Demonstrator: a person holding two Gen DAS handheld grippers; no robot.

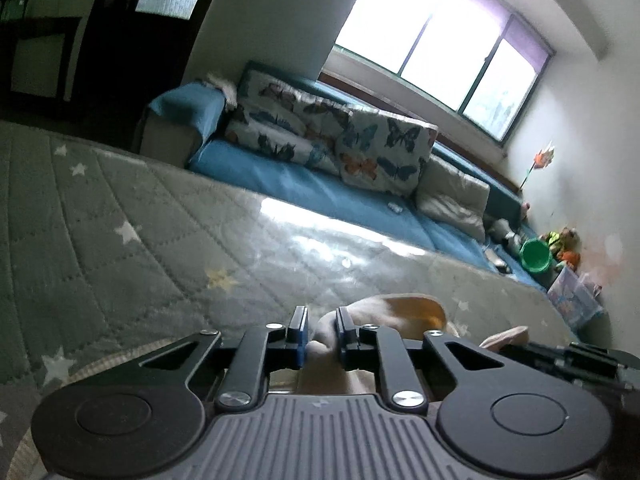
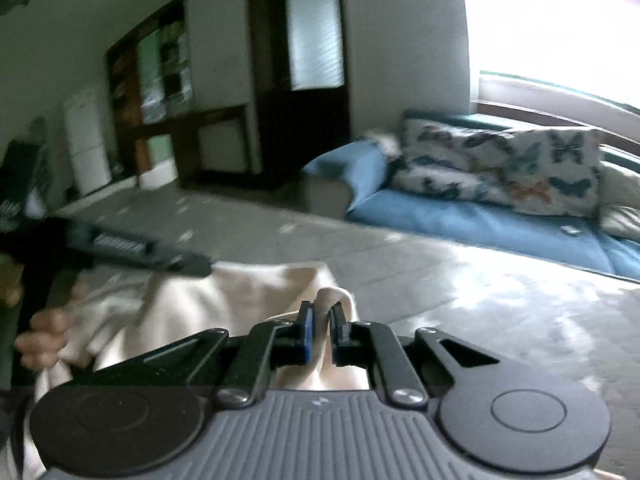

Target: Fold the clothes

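- The left gripper (image 1: 322,330) has its blue-padded fingers (image 1: 299,330) drawn in on a bunched edge of the pale cream, soft cloth garment (image 1: 384,312); the fabric sits between the pads and spills ahead and to the right of them, showing a yellow-orange inner patch.
- Beyond those fingers lies the grey quilted bed cover with white stars (image 1: 120,208), with no folded stack visible on it.
- The right gripper (image 2: 322,330) likewise pinches a rolled hem of the same cream garment (image 2: 240,292), a loop of cloth standing up between its fingers (image 2: 306,332).
- To the left of the right fingers the garment hangs rumpled and lifted, and a bare hand (image 2: 44,340) shows at its far left edge.
- Judged from this, the fold is at an early stage: both corners are held and the cloth is raised, but it is neither spread flat nor creased; laying out, folding over and smoothing remain.
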